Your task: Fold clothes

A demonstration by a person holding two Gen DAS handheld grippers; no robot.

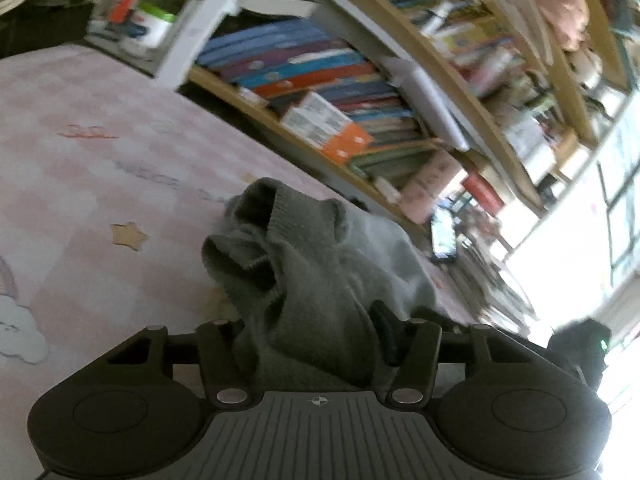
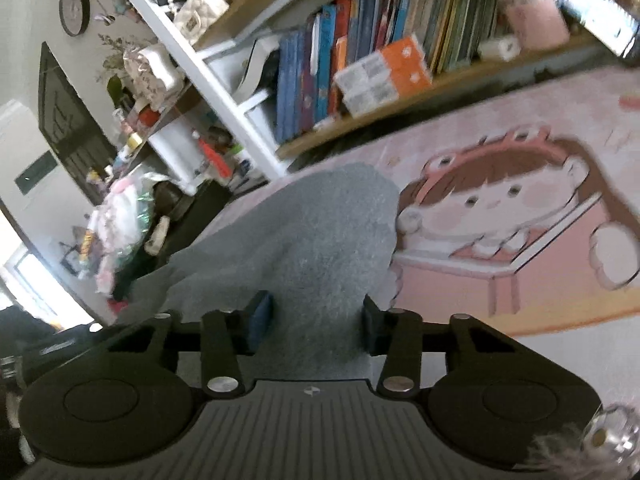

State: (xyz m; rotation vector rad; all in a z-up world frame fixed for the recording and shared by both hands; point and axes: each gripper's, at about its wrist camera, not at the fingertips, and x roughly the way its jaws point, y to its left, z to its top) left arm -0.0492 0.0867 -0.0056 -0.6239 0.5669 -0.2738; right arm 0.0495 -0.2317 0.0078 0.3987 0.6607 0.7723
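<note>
I have the grey knit (image 1: 320, 280) bunched up between the fingers of my left gripper (image 1: 316, 344), which is clamped on a thick wad of it. From there the cloth rises in loose ridges, with a ribbed cuff or hem opening away from me, toward the bookshelf (image 1: 320, 92). I judge that I hold it by a gathered edge so the rest can hang or drape free above the pink rug (image 1: 80, 160), which lies on the near side of the bookshelf.

In the right view the same knit (image 2: 312, 240) runs flat and smooth through my right gripper (image 2: 316, 324). Its jaws stand well apart there, with cloth between them and passing under; I cannot say that either pad presses it. It reads as a spread panel, stretched from the bookshelf side down to me, which would suit drawing an edge straight for a fold.

Both views are smeared by motion, so I cannot tell what garment this is, nor which part each gripper has. The left fingertips are buried in cloth. How much of the knit rests on the rug and how much hangs is cut off by the gripper bodies. I see no finished fold, and I cannot judge how far the folding stands.
</note>
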